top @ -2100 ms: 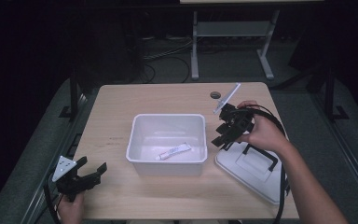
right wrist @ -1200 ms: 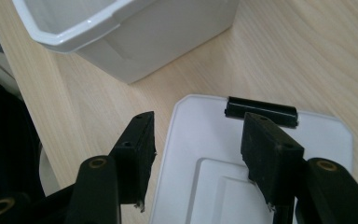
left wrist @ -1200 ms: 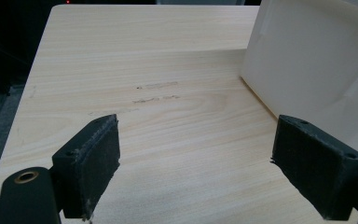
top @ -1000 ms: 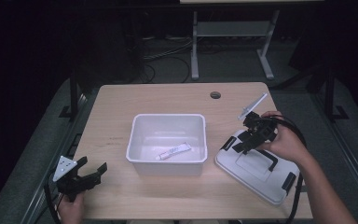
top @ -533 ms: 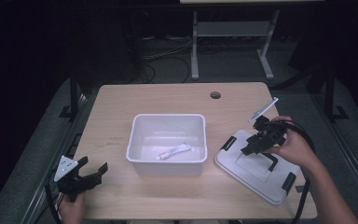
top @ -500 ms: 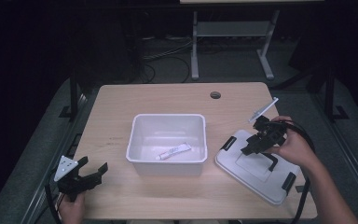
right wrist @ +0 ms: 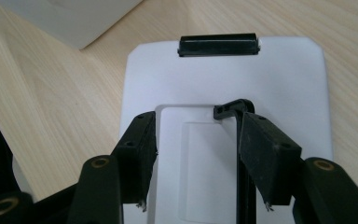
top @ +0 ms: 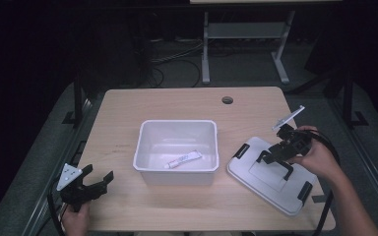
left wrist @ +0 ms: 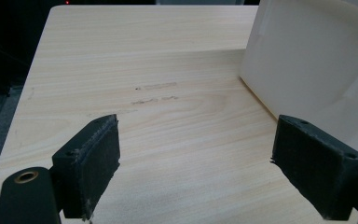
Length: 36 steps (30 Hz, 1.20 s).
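Bare wooden table (top: 128, 110) lies open along the frame's upper edge and lower centre. The white rectangular plastic bin (top: 145, 147) blocks the centre; the flat white plastic lid with black latches (top: 256, 182) occupies the lower right, its raised black handle (right wrist: 235, 108) just beside one jaw.

White lid (top: 270, 177), black handle up, flat on table.

Wooden table (top: 128, 118) bears 1 white bin (top: 150, 173) (open) and 1 lid (top: 256, 184).

White lid (top: 270, 182) with black handle (right wrist: 235, 109), white bin (top: 177, 152), pale wood-grain table (top: 177, 105).
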Available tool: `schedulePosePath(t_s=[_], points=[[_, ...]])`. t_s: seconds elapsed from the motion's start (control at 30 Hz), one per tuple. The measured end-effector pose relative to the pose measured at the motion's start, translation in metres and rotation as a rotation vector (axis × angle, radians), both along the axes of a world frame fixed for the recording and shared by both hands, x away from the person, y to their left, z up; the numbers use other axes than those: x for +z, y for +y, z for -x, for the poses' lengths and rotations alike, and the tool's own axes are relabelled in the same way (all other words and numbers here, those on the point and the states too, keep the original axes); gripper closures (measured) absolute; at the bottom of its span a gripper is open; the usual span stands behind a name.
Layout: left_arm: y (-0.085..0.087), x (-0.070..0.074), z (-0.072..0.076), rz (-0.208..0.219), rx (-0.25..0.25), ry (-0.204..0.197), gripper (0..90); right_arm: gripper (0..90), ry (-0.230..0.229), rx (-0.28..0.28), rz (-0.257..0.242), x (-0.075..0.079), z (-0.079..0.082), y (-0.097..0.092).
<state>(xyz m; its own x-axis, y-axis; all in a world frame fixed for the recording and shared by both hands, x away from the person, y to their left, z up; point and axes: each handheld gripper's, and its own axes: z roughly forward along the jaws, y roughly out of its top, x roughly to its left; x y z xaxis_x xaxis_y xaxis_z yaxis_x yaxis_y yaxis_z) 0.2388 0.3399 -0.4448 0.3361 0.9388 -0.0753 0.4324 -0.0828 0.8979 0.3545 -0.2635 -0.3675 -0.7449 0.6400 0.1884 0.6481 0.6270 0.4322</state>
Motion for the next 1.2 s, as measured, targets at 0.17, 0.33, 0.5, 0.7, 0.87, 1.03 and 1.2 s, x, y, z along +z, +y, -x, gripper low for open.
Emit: schedulePosePath(t_s=[0.17, 0.33, 0.5, 0.7, 0.87, 1.03, 1.2], points=[[-0.001, 0.0, 0.0, -0.004, -0.005, 0.003, 14.0, 46.8, 0.007, -0.017, -0.002, -0.004, 0.0, -0.006], [0.0, 0.0, 0.0, 0.002, 0.0, 0.003, 14.0, 49.1, 0.02, -0.028, 0.005, -0.009, -0.001, -0.013], [0.001, 0.0, 0.001, 0.001, 0.0, 0.004, 14.0, 52.2, 0.023, -0.044, 0.001, -0.015, -0.002, -0.02], [0.001, -0.001, 0.001, 0.0, 0.0, 0.002, 14.0, 55.2, 0.035, -0.065, -0.003, -0.022, -0.002, -0.027], [0.0, -0.001, 0.0, -0.001, 0.001, 0.003, 14.0, 60.3, 0.05, -0.072, -0.01, -0.026, -0.002, -0.028], [0.001, -0.001, 0.001, 0.0, 0.0, 0.004, 14.0, 66.0, 0.048, -0.076, -0.012, -0.028, -0.003, -0.029], [0.001, -0.001, 0.001, -0.001, 0.001, 0.003, 14.0, 70.5, 0.045, -0.077, -0.003, -0.028, -0.003, -0.029]])
